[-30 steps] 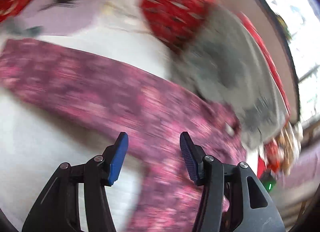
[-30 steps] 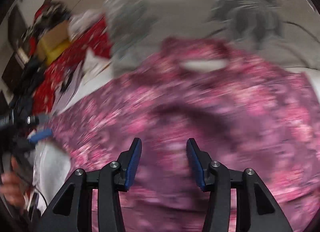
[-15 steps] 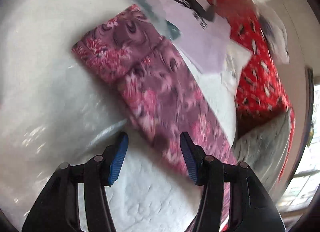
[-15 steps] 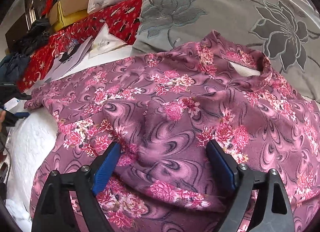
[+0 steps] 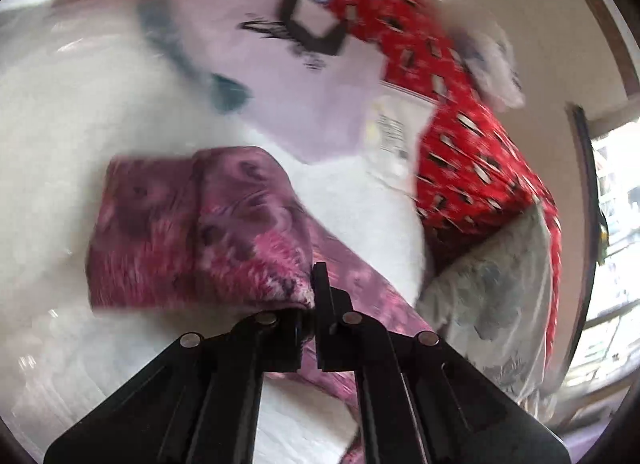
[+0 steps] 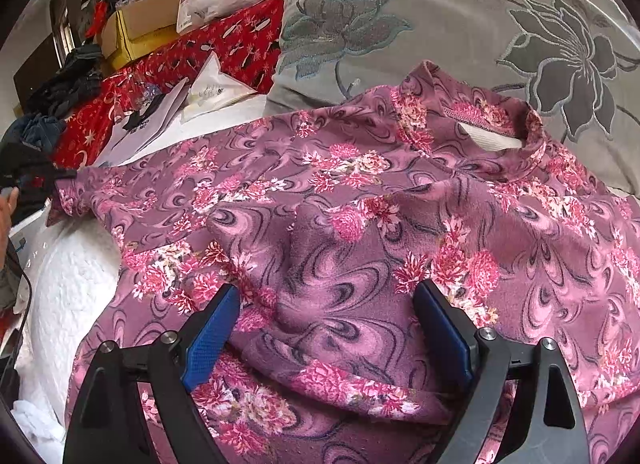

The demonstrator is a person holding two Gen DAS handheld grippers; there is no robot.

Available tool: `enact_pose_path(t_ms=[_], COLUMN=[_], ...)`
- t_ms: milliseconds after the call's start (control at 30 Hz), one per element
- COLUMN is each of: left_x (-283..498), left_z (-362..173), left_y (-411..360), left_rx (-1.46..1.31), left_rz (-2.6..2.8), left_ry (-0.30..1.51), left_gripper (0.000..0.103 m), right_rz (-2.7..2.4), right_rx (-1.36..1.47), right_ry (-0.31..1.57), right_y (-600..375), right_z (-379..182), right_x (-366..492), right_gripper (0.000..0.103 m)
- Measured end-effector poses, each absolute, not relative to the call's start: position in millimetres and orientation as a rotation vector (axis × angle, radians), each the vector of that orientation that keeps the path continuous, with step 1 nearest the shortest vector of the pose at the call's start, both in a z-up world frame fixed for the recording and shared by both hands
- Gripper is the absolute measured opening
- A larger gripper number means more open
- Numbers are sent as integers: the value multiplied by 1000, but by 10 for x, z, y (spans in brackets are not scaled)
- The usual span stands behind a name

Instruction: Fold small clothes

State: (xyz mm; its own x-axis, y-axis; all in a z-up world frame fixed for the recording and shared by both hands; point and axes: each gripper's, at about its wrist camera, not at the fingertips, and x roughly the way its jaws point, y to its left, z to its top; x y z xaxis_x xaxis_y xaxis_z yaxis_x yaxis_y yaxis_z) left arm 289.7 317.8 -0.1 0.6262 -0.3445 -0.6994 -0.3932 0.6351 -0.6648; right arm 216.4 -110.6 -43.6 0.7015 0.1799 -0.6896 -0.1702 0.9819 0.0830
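We count one purple floral top (image 6: 360, 223) spread on the white bed cover (image 6: 68, 284), collar against one grey flowered pillow (image 6: 400, 23). Two grippers. Left gripper (image 5: 314, 300): jaws pinched tight on the sleeve end (image 5: 200, 232) of the top, which bunches ahead of them. Right gripper (image 6: 326, 328): jaws spread wide over the top's lower front, pads not pressing it. One red patterned cloth (image 6: 180, 63) behind, one cardboard box (image 6: 136, 27) on it. Left view blurred; the papers' (image 5: 300, 75) print is unreadable. Top's hem cut off.

Both wrist views close, angled down, sharing floral top (image 6: 360, 223).
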Motion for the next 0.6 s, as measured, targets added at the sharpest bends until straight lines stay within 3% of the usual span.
enact_pose_path(t_ms=[267, 600], left_x=[2896, 2822], left_z=[402, 708], left_y=[2434, 1543], left_rx=[-800, -689], left_rz=[-88, -221], left_ry=[932, 958], left_gripper=[2, 2], right_rz=[182, -123], right_rx=[57, 190], right_ry=[799, 793], right_y=[-1271, -2565], right_z=[-251, -147], right_x=[2113, 1936], right_gripper=[90, 90])
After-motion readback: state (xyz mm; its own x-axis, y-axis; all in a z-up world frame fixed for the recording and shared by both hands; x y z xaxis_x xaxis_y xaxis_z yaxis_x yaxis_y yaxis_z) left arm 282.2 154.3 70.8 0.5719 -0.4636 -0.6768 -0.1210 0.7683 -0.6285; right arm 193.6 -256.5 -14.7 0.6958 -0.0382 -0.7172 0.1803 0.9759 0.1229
